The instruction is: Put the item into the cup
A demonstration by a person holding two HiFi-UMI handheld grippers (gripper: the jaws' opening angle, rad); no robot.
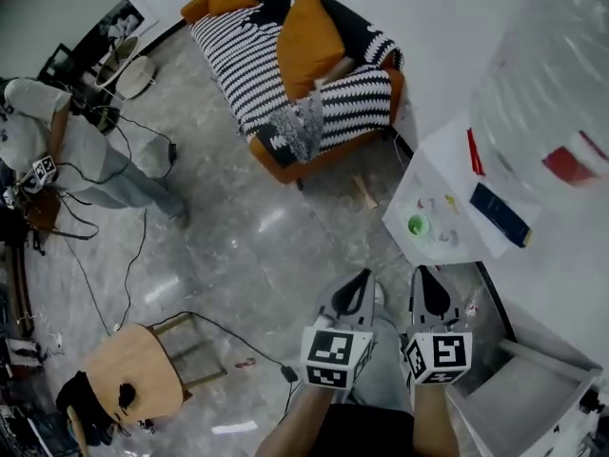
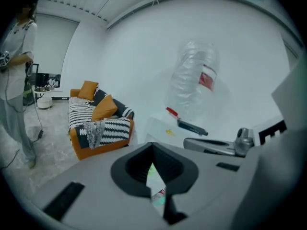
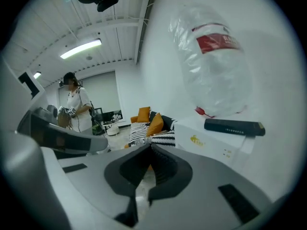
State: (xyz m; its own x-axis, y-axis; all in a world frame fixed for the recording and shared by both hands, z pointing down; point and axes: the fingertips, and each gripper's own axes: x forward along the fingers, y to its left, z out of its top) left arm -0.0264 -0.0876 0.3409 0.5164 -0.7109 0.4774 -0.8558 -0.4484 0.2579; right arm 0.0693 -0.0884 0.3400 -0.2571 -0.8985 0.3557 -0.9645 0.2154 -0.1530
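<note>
Left gripper (image 1: 364,280) and right gripper (image 1: 423,276) hang short of the table (image 1: 443,160), jaws closed and empty. Nothing started, I judge. The green cup (image 1: 416,225) sits at the table's near edge, small items (image 1: 448,202) just beyond it. The next move calls for reaching in and opening over one.

Worktop (image 1: 440,168): ahead of you on the right, one corner pointing toward the sofa.
Cup (image 1: 417,225): on the worktop, close to that corner.
Flat box (image 1: 499,215): on the worktop, to the right of the cup.
Pen (image 1: 473,150): on the worktop, beyond the flat box.
Bottle (image 1: 550,82): farther right than the pen.
Your tools: left tool (image 1: 362,282) and right tool (image 1: 426,279) side by side over the floor, near the worktop's front edge.
Sofa (image 1: 285,74): on the floor ahead, left of the worktop.
Stool (image 1: 133,374): on the floor, low on your left.
Person (image 1: 57,146): far left, beyond the stool.
</note>
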